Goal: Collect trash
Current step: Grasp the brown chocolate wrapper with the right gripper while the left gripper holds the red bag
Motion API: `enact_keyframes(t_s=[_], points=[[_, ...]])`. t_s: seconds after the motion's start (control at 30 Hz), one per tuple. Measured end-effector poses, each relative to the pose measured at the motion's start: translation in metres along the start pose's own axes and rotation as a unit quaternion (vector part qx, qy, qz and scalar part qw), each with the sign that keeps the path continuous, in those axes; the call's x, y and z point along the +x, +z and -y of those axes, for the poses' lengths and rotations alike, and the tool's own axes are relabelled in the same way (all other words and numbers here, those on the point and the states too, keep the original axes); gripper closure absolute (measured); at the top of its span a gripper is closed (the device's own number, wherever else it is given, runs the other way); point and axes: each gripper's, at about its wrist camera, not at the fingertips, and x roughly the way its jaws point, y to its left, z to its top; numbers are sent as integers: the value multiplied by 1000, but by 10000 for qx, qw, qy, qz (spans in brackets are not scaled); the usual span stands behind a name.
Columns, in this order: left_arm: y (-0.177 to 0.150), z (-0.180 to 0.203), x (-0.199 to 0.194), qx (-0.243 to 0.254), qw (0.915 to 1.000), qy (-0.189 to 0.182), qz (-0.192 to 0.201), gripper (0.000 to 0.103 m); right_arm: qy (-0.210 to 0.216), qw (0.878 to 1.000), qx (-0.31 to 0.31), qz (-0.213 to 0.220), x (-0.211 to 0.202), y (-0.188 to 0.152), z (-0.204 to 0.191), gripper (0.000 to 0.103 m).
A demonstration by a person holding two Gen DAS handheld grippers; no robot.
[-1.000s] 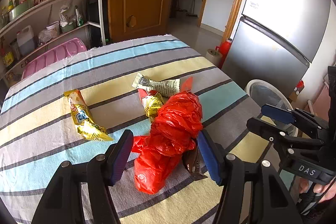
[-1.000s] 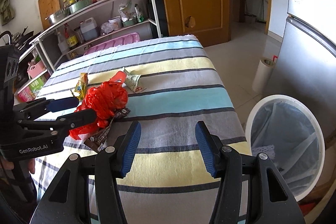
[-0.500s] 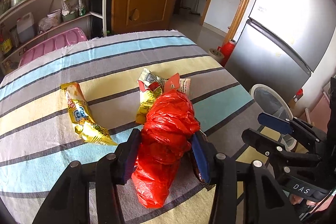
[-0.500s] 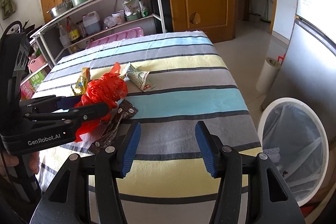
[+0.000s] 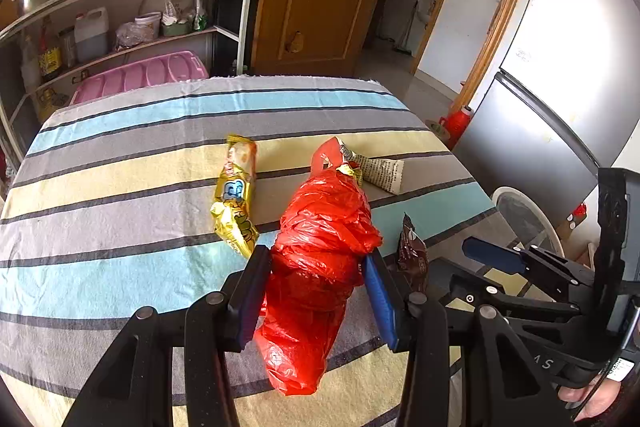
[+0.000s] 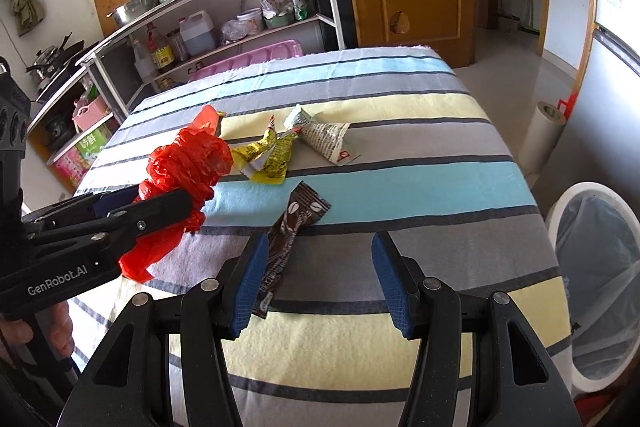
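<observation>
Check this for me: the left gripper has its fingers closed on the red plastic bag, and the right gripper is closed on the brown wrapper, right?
Not quite. The left gripper does have the red plastic bag pinched between its fingers, but the right gripper is open. In the right wrist view, the brown wrapper lies on the striped tablecloth by one finger only, with a wide gap to the other.

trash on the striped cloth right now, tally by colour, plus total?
Red: 1, the red plastic bag, clamped in the left gripper.
Yellow: 2, the long yellow wrapper and the crumpled yellow wrapper.
Brown: 1, the brown sachet, by the open right gripper.
White printed: 1, the white printed wrapper.
Total: 5
</observation>
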Motion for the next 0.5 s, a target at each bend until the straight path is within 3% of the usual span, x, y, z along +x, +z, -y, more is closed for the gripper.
enact_keyframes(t_s=[0.3, 0.37, 0.5], points=[[-8, -13, -13, -165, 9998, 23, 90, 56, 172, 9995, -112, -248, 21, 1, -20, 49], [-8, -14, -13, -178, 9998, 28, 85, 56, 134, 9994, -147, -272, 24, 0, -23, 60], [-9, -15, -13, -187, 9998, 33, 79, 56, 81, 9994, -220, -263, 25, 0, -25, 68]])
